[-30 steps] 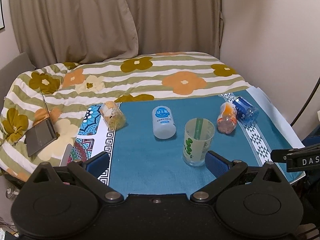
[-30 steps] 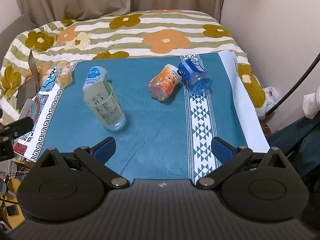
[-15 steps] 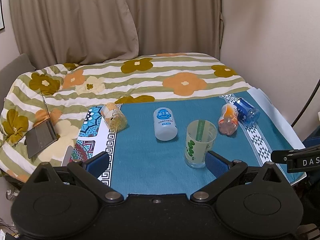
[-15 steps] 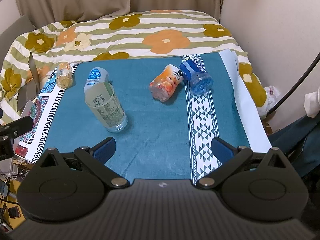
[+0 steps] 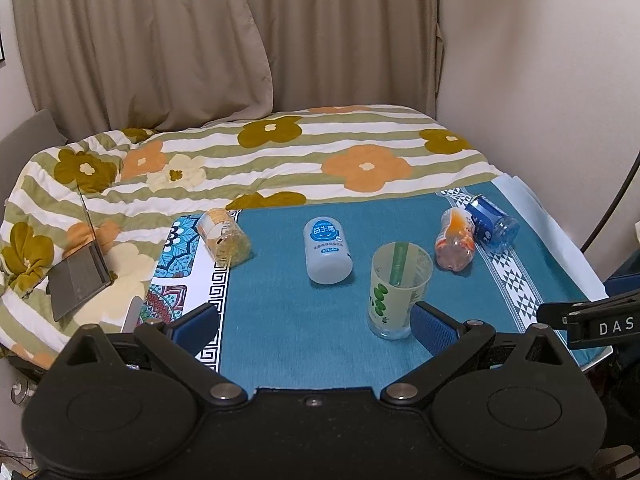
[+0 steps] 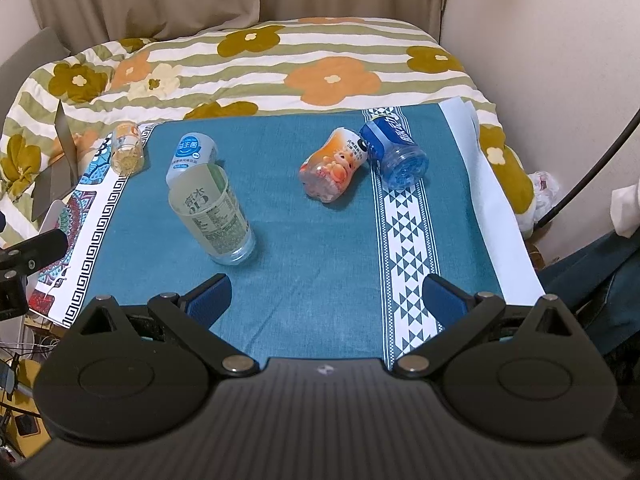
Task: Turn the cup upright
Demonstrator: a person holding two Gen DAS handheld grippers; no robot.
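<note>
A clear cup with green print (image 5: 394,290) stands upright on the teal tablecloth (image 5: 280,320), mouth up; it also shows in the right wrist view (image 6: 214,216). My left gripper (image 5: 316,320) is open and empty, its right fingertip just in front of the cup's base. My right gripper (image 6: 326,298) is open and empty near the table's front edge, the cup ahead to its left. A white cup (image 5: 326,252) (image 6: 190,156), an orange cup (image 5: 454,242) (image 6: 334,166), a blue cup (image 5: 490,222) (image 6: 396,150) and a yellow cup (image 5: 224,236) (image 6: 127,148) lie on their sides.
A flowered striped quilt (image 5: 280,160) covers the bed behind the table. A laptop (image 5: 80,276) lies on it at the left. A wall (image 5: 540,80) is at the right and curtains (image 5: 160,40) at the back. A black cable (image 6: 600,148) hangs at the right.
Both grippers have drawn back and up slightly, so the table objects sit a little lower in the views. The cups have not moved. Both grippers stay open.
</note>
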